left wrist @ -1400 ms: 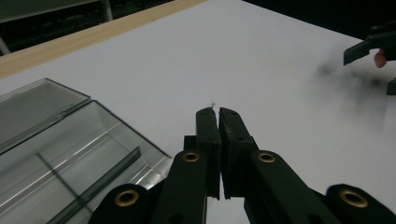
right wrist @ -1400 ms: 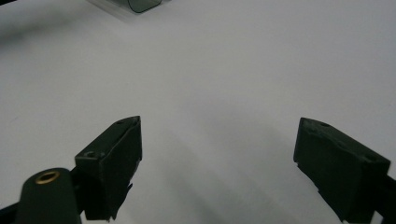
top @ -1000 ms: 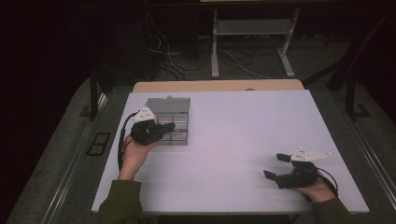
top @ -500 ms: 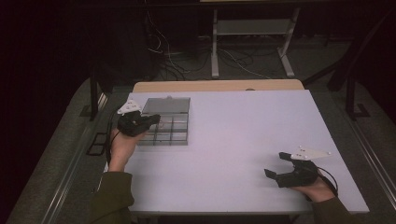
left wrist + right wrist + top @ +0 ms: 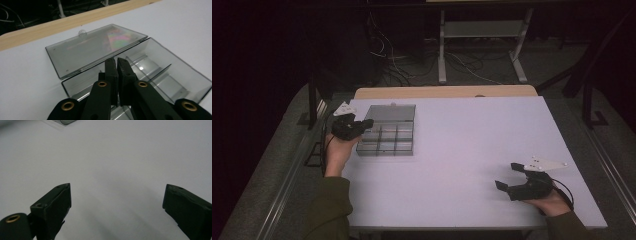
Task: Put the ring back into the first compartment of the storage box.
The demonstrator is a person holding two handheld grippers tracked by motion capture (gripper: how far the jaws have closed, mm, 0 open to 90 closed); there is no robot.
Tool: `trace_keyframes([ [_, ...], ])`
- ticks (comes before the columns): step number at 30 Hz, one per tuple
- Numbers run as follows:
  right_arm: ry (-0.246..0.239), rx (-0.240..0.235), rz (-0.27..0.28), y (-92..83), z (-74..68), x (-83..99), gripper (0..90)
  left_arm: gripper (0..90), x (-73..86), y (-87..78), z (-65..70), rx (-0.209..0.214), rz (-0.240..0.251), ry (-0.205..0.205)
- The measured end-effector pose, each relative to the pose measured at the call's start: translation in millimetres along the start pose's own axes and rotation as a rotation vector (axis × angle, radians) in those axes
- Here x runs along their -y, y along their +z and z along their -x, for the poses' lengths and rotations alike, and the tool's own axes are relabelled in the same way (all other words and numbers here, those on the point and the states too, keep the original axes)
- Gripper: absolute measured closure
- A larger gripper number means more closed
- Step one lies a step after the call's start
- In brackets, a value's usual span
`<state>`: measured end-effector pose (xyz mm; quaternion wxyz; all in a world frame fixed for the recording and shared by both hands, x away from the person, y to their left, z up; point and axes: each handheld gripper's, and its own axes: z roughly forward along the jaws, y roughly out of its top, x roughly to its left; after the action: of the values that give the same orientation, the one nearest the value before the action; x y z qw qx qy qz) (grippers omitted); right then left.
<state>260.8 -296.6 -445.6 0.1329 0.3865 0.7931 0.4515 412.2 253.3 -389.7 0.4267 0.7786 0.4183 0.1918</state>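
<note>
The left gripper has its jaws pressed together with nothing between them, and its own view shows what the high view cannot: the tips hang just over the near compartments of the clear box, whose lid lies flat open behind. In the high view the left hand reaches to the box's left edge – the right gripper rests well apart on the table, jaws wide open.

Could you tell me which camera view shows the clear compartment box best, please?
The left gripper view: the clear compartment box lies close, lid flat open, dividers plain. The high view shows it whole but small; the right gripper view catches just a corner.
</note>
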Motion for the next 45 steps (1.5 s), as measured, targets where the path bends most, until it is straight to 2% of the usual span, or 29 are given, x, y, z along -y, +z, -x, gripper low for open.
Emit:
trace_keyframes([
  [11, 0.003, -0.006, 0.0, 0.0, 0.4, 0.5, 8.1, 86.6, 9.5, 19.7, -10.4, -0.038, -0.079, -0.023],
  [17, 0.005, -0.007, -0.001, 0.1, 0.4, 0.5, 8.1, 86.4, 12.5, 26.6, -14.0, -0.043, -0.112, -0.038],
  [23, 0.009, -0.008, -0.002, 0.1, 0.8, 0.6, 8.1, 86.2, 14.5, 33.8, -12.7, -0.047, -0.162, -0.021],
  [31, 0.01, -0.01, -0.001, 0.1, 1.1, 0.7, 8.1, 85.6, 14.4, 38.1, -10.3, -0.047, -0.17, -0.015],
  [36, 0.012, -0.011, -0.001, -0.1, 0.9, 0.6, 8.1, 81.1, 14.5, 37.9, -10.3, -0.05, -0.163, -0.015],
  [41, 0.011, -0.014, -0.005, 0.2, 1.3, 0.7, 8.1, 78.0, 13.5, 36.2, -10.7, -0.041, -0.13, -0.03],
  [45, 0.012, -0.017, -0.005, 0.8, 2.2, 1.3, 8.1, 71.9, 13.4, 36.3, -10.5, -0.028, -0.115, -0.045],
])
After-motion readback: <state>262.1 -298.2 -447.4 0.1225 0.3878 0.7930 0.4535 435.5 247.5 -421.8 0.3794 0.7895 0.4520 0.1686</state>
